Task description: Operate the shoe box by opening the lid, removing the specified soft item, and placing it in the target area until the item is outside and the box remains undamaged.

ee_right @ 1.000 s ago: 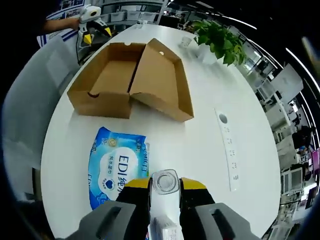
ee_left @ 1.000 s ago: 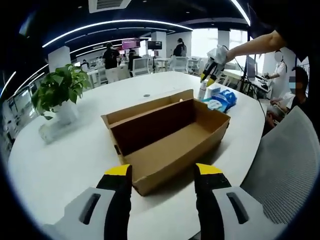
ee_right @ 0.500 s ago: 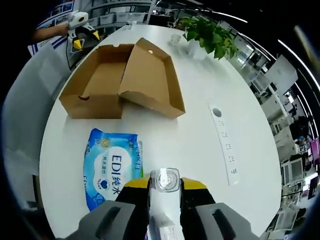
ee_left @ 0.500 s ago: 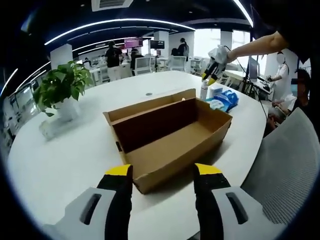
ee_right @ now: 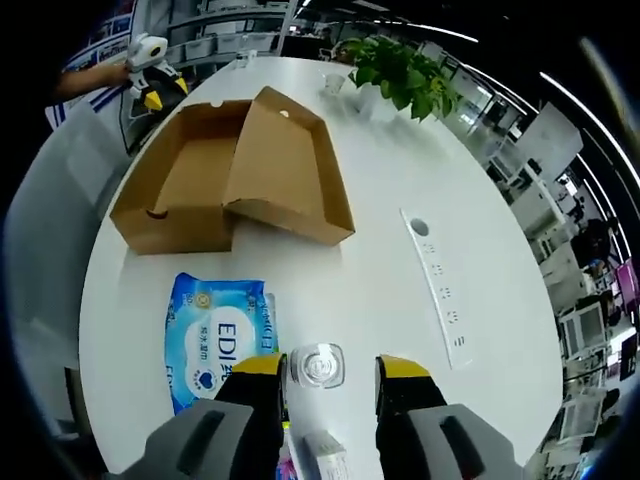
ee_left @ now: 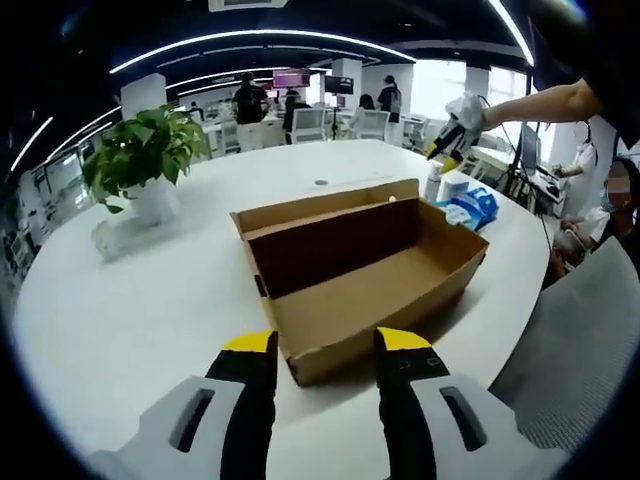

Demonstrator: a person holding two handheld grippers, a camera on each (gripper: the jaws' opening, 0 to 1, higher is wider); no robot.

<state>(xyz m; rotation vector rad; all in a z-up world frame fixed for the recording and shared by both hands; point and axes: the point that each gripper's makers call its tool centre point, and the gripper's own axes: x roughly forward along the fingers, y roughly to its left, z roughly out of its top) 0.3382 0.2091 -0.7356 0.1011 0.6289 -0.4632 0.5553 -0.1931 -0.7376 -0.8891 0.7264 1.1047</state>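
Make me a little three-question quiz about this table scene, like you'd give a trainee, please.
1. True or false: the shoe box holds a soft item.
2. What lies beside the clear bottle in the right gripper view? A) a blue wipes pack B) a red towel C) a shoe
3. What stands between the right gripper's open jaws?

Key:
1. False. The box is open and looks empty in both views.
2. A.
3. The clear bottle, seen from above. The jaws are apart at its sides, not clamped on it.
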